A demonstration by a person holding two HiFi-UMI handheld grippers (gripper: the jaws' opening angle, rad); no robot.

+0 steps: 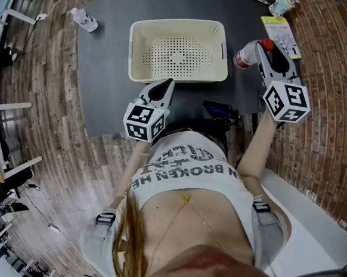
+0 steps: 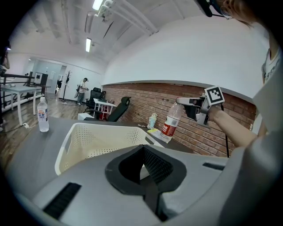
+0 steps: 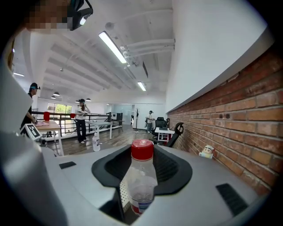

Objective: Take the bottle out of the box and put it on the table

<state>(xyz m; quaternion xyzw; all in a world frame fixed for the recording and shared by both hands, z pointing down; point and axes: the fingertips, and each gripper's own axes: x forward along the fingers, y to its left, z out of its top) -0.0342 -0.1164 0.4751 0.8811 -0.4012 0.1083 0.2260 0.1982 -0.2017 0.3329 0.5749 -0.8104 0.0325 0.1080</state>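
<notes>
A clear plastic bottle (image 1: 247, 54) with a red cap and red label is upright in my right gripper (image 1: 258, 49), which is shut on its neck. It hangs outside the cream perforated box (image 1: 138, 48), to that box's right, over the dark grey table (image 1: 106, 82). In the right gripper view the bottle (image 3: 141, 185) fills the gap between the jaws. From the left gripper view the bottle (image 2: 170, 126) and the right gripper (image 2: 190, 108) show beyond the box (image 2: 70, 137). My left gripper (image 1: 164, 85) sits at the box's near rim, shut and holding nothing.
A second water bottle (image 1: 84, 19) stands at the table's far left corner. A yellow-green leaflet (image 1: 280, 33) and a small figure (image 1: 284, 3) lie at the far right by the brick wall. A black object (image 1: 220, 110) sits at the near table edge.
</notes>
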